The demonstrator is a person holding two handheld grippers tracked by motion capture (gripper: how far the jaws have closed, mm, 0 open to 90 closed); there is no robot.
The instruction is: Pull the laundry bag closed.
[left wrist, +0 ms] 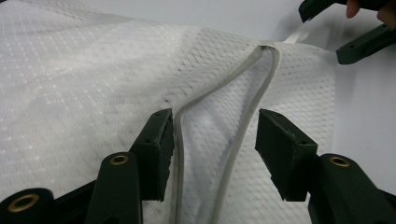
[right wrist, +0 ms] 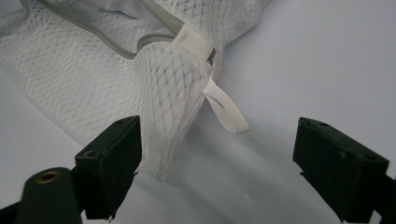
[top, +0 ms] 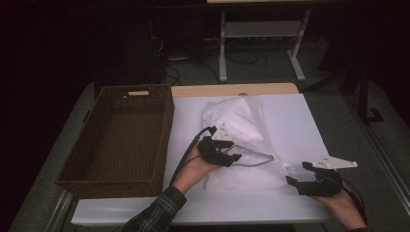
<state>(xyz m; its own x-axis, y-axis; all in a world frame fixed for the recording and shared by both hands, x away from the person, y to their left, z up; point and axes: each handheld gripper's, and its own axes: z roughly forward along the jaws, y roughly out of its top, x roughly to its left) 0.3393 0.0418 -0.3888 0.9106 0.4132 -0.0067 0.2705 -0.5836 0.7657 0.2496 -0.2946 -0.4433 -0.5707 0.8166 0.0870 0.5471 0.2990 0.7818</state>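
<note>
While the mesh bag lies flat on the desk, its zip edge runs lengthwise between the left hand-held gripper's parted jaws; the right hand-held gripper stands apart beside the bag's loop.

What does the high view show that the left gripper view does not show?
High view alone: the woven basket left of the mesh bag, and the left gripper over the bag. Left gripper view alone: the bag's zipper opening lying between the open jaws, untouched by the pads. Both: the mesh bag and the open right gripper.
</note>
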